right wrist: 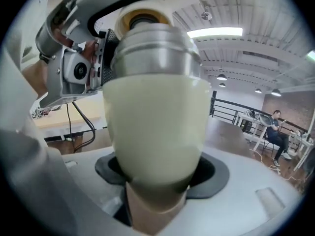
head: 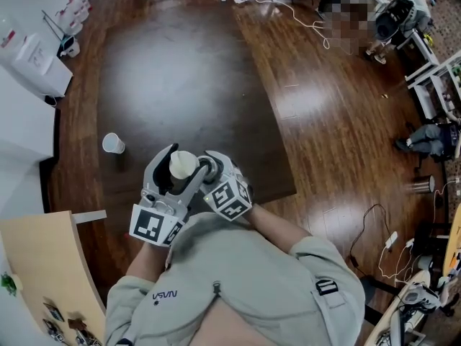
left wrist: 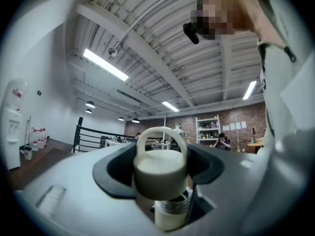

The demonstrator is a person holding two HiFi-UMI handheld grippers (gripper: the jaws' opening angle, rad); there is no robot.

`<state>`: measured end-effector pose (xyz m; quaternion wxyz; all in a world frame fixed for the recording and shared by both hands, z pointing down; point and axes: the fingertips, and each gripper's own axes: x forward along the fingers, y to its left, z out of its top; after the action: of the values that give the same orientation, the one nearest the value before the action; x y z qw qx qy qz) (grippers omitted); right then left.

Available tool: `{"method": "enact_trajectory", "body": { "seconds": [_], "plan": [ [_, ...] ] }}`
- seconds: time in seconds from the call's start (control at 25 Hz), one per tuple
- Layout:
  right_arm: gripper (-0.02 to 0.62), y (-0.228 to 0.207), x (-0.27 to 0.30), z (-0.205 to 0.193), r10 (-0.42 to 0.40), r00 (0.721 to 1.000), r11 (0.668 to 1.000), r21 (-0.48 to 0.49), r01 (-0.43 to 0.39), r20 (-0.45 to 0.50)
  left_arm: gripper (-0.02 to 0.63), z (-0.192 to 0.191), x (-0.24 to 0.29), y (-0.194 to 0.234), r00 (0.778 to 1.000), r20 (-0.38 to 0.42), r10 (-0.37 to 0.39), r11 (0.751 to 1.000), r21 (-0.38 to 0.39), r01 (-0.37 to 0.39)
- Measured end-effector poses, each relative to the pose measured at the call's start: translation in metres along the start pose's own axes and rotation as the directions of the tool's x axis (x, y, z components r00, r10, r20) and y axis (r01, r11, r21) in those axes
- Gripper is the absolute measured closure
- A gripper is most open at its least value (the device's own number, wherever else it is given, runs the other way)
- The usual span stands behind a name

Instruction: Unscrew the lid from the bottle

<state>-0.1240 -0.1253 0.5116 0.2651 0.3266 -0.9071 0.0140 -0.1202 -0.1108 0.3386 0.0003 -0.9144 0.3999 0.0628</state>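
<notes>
room: open hall with a wood floor (head: 346, 121) and a dark mat (head: 180, 71) below the person; benches and shelving stand at the far edges
left jaws: the left gripper (left wrist: 160, 178) stands wide and is clamped across the side wall of the cream lid (left wrist: 158, 161), one dark pad on each side
lid position: appears clear of the thread; the bare ribbed neck (left wrist: 173, 206) shows just beneath it and slightly off line, so the unscrewing looks done or all but done
right jaws: the right gripper (right wrist: 157, 181) is also wide, closed round the lower body of the bottle (right wrist: 155, 117)
bottle position: held in the air just in front of the person's chest, between the two grippers, well above the mat
bottle top: steel shoulder (right wrist: 155, 48) with what looks like an uncovered mouth (right wrist: 144, 17)
handling, bottle: judged rigid and metal-walled, with a smooth coat that may slip under twist; best gripped on the straight body, low down, as now; whether it holds liquid cannot be told
handling, lid: judged light and stiff; grip the wall, not the loop handle (left wrist: 161, 131), which could flex
risk: an open mouth, so tipping could spill any contents
surroundings: a white cup (head: 113, 143) sits on the floor, well apart to the left
</notes>
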Motion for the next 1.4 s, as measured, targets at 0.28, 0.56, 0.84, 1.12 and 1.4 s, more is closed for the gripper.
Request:
{"method": "enact_trajectory", "body": {
  "seconds": [0.28, 0.56, 0.84, 1.12, 1.4],
  "plan": [
    [0.293, -0.051, -0.008, -0.029, -0.085, 0.996, 0.992, 0.096, 0.084, 0.001, 0.304, -0.039, -0.013, 0.029, 0.995, -0.058, 0.087, 0.996, -0.02, -0.088],
    [0.293, -0.067, -0.006, -0.058, -0.097, 0.995, 0.981, 0.169, 0.094, 0.01, 0.304, -0.14, -0.019, 0.044, 0.963, -0.235, 0.13, 0.985, -0.083, -0.153],
    [0.293, -0.072, -0.001, -0.084, -0.077, 0.997, 0.979, 0.187, 0.081, -0.028, 0.304, -0.217, -0.016, 0.048, 0.912, -0.386, 0.136, 0.984, -0.052, -0.168],
    [0.293, -0.075, 0.0, -0.111, -0.024, 0.996, 0.985, 0.168, 0.038, -0.084, 0.304, -0.279, -0.013, 0.027, 0.847, -0.524, 0.094, 0.995, 0.027, -0.094],
    [0.293, -0.07, 0.006, -0.126, 0.017, 0.995, 0.987, 0.163, 0.0, -0.099, 0.304, -0.312, -0.012, 0.02, 0.802, -0.594, 0.07, 0.998, 0.046, -0.053]
  ]
}}
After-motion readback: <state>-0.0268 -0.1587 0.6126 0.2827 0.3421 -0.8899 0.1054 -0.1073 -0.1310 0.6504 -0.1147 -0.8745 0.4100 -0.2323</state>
